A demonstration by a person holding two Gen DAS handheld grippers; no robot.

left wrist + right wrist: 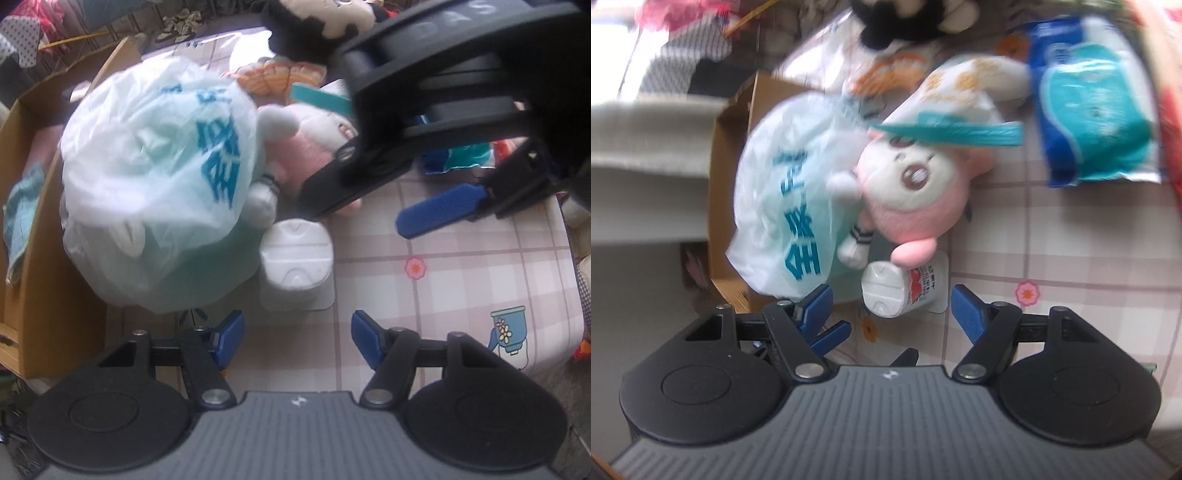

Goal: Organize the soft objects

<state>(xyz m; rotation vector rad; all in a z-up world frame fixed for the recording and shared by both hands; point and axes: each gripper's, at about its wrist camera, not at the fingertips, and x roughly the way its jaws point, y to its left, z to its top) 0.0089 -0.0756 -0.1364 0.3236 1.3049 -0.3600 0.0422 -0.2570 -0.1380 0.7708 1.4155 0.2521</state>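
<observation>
Both tongs are hanging over a desk (461,258) covered in a pink-and-white checked cloth with small flower prints. The left tongs (297,332) are pointing steeply down, jaws standing apart with nothing between the blue pads (231,332); the pads are touching nothing. Just ahead of them a white flip-top wet-wipe pack (295,262) is lying on the cloth, lid facing the camera. Left of it a bulging translucent plastic bag (155,192) with teal lettering is sitting, partly overhanging an open cardboard box (33,258) at the desk's left edge. A pink plush toy (306,147) with a white face is lying against the bag's right side, one white foot touching the wipe pack's far edge. The right tongs (369,218) are reaching in from the upper right in the left wrist view, jaws wide and empty, the dark finger over the plush's lower part; contact cannot be told. In the right wrist view, which is blurred, the right tongs (892,306) are framing the wipe pack (890,291), with the plush toy (912,199) just beyond it and the bag (790,195) to the left. A blue-and-teal tissue packet (1093,122) is lying well apart at upper right, and a black-and-white plush (905,18) is resting at the far edge.
</observation>
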